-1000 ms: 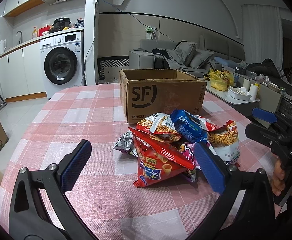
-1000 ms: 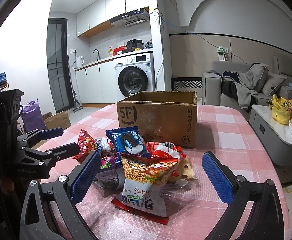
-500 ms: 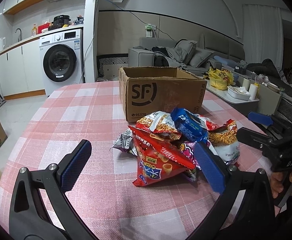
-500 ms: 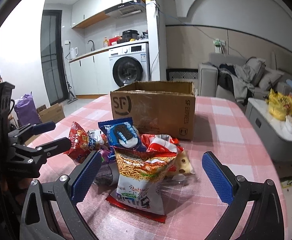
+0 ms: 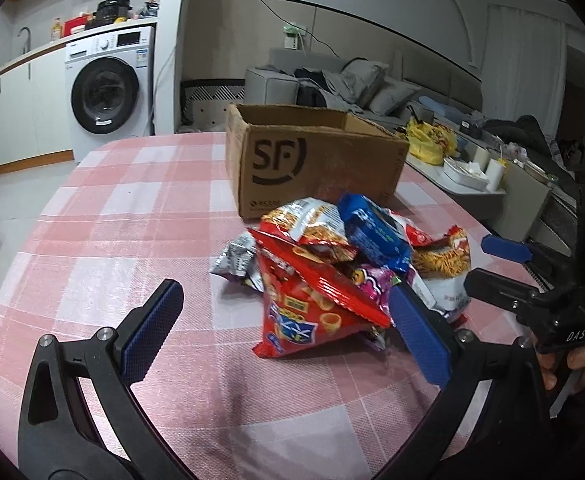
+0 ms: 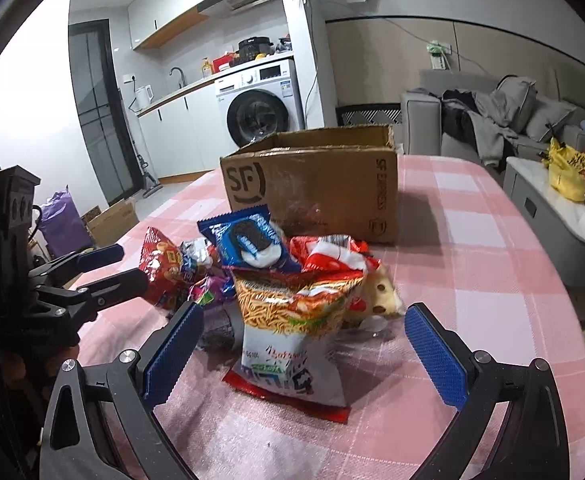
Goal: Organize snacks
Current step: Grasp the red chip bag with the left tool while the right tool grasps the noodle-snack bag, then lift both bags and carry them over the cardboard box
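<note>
A heap of snack bags lies on the pink checked table in front of an open cardboard box [image 5: 316,164] [image 6: 312,188]. A red crisp bag [image 5: 312,304] faces my left gripper [image 5: 288,332], which is open just short of the heap. A blue cookie pack [image 5: 374,232] [image 6: 248,242] tops the pile. A noodle-snack bag [image 6: 292,320] lies nearest my right gripper [image 6: 304,346], also open, its fingers either side of that bag's near end. Each gripper shows in the other's view: the right gripper [image 5: 500,264], the left gripper [image 6: 108,266].
The pink checked table [image 5: 132,208] extends left of the pile. Beyond it are a washing machine [image 5: 108,88], a grey sofa [image 6: 492,124], and a low side table [image 6: 552,208] with a yellow bag. Cardboard boxes [image 6: 112,220] sit on the floor.
Both grippers have come slightly closer to the snack pile and lower. The snacks and the box have not moved.
</note>
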